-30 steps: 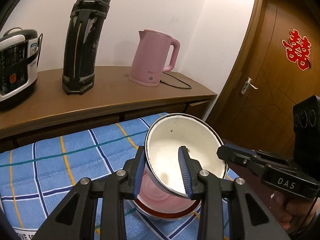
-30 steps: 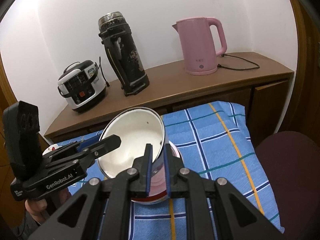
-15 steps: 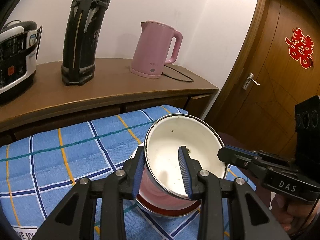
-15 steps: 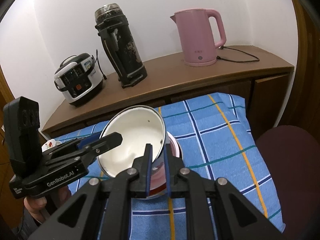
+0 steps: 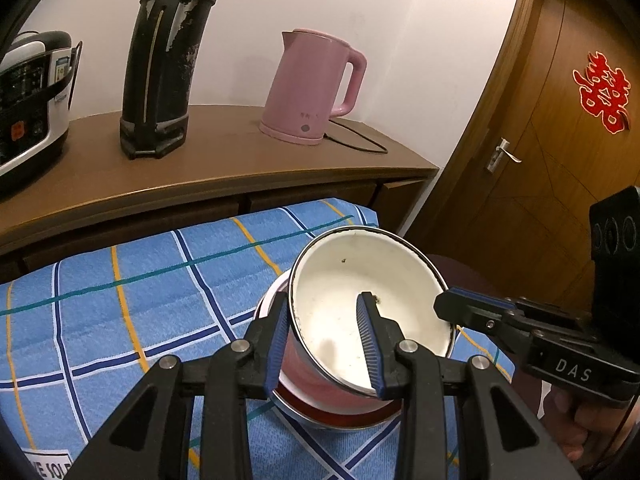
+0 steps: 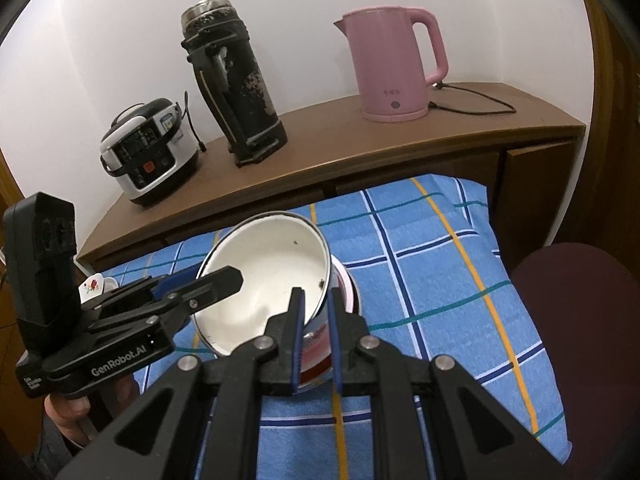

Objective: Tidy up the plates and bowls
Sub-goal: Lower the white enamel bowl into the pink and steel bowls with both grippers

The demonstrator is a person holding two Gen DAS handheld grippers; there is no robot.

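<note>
A white enamel bowl (image 5: 360,304) with a dark rim is held tilted over a stack: a pink-and-white bowl (image 5: 304,376) in a red-lined metal bowl (image 5: 340,420) on the blue plaid cloth. My left gripper (image 5: 324,320) is shut on the white bowl's near rim, one finger inside, one outside. My right gripper (image 6: 316,308) is shut on the opposite rim of the same white bowl (image 6: 264,280). Each gripper shows in the other's view, the right one (image 5: 460,308) and the left one (image 6: 224,280).
A wooden sideboard (image 5: 240,168) behind the table carries a rice cooker (image 6: 148,152), a black flask (image 6: 236,92) and a pink kettle (image 6: 396,64) with its cord. A small flowered dish (image 6: 94,284) lies at the cloth's left. A dark red chair (image 6: 580,300) stands at the right, a wooden door (image 5: 560,140) beyond.
Both grippers have lowered slightly with the white bowl, bringing it closer to the stacked bowls. Their grip on its rim has not changed.
</note>
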